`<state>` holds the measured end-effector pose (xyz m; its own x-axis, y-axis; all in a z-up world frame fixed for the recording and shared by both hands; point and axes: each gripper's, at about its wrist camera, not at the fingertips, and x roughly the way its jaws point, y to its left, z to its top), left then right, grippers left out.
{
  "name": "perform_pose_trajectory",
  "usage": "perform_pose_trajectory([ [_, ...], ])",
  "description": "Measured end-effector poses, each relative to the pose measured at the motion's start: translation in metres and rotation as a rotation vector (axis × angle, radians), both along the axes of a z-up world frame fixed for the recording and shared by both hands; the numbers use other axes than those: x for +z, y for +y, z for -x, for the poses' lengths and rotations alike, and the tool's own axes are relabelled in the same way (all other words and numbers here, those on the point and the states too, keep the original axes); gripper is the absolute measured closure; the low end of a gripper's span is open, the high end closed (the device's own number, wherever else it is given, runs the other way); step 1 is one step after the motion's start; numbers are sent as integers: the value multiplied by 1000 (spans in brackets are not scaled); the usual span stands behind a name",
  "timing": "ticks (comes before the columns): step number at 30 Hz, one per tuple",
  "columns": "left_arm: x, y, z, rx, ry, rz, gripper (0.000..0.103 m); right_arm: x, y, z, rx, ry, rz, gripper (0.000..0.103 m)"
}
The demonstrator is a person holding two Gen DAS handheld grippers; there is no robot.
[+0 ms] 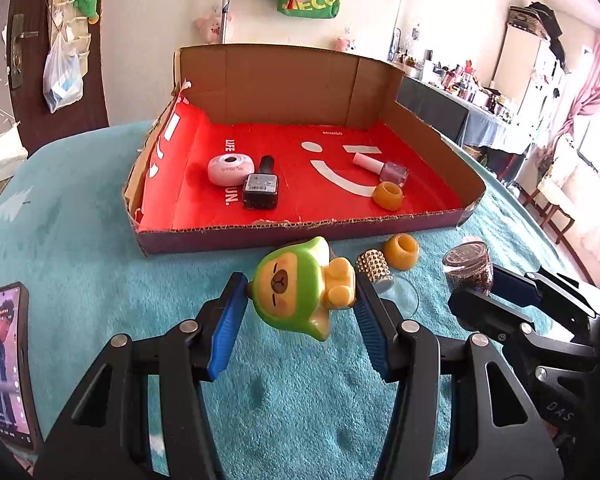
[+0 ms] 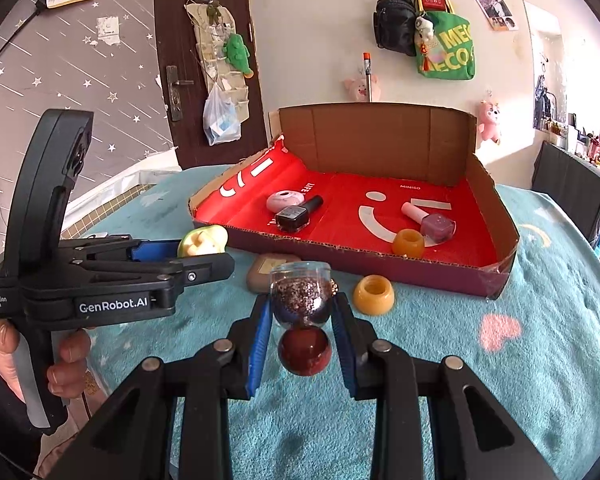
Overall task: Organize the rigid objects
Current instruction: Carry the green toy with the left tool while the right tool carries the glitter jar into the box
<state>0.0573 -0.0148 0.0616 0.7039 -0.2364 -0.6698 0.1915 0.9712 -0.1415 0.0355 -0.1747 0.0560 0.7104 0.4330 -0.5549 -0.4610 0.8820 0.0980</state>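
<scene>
Covering the table: a teal plush cloth [image 1: 100, 248] with a pink heart patch [image 2: 500, 332] showing only from the right wrist. Sitting on it: a shallow cardboard box [image 1: 260, 232] lined in red, holding a pink round case [image 1: 230, 168], a dark nail polish bottle [image 1: 261, 188], a pink nail polish bottle [image 1: 384, 169] and an amber cup [image 1: 388, 196]. Lying just in front of the box: a second amber cup [image 1: 401, 252] and a studded silver piece [image 1: 374, 266].

Hanging behind, on a pale wall: a green tote bag [image 2: 448, 50] and a black backpack [image 2: 394, 20]; standing to the left, a dark door [image 2: 204, 60] with a plastic bag [image 2: 220, 118] on it.

Gripping a green and yellow bear figurine [image 1: 304, 288], tilted and off the cloth: the left gripper [image 1: 302, 292], pads pressing both sides. Clamping a clear jar of red-brown glitter [image 2: 302, 296], its red bottom toward the camera: the right gripper [image 2: 302, 312].

Showing only from the left wrist: a phone [image 1: 8, 364] lying at the cloth's left edge, screen lit. Showing only from the right wrist: a hand [image 2: 60, 356] wrapping the left gripper's handle, a starred grey wall, and a tan flat piece [image 2: 266, 270] on the cloth beyond the jar.
</scene>
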Motion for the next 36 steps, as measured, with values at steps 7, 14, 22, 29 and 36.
perform_pose_trajectory([
  [7,4,1,-5,-5,-14,-9,52,7,0,-9,4,-9,14,70],
  [14,7,-1,-11,-11,-21,-14,52,11,1,-16,13,-16,22,70],
  [22,10,1,-20,-13,-26,-14,52,16,2,-24,23,-26,41,70],
  [29,11,-1,-30,-23,-26,-19,52,18,5,-35,21,-27,47,70],
  [36,10,-3,-38,-30,-24,-27,52,17,1,-46,14,-15,46,70],
])
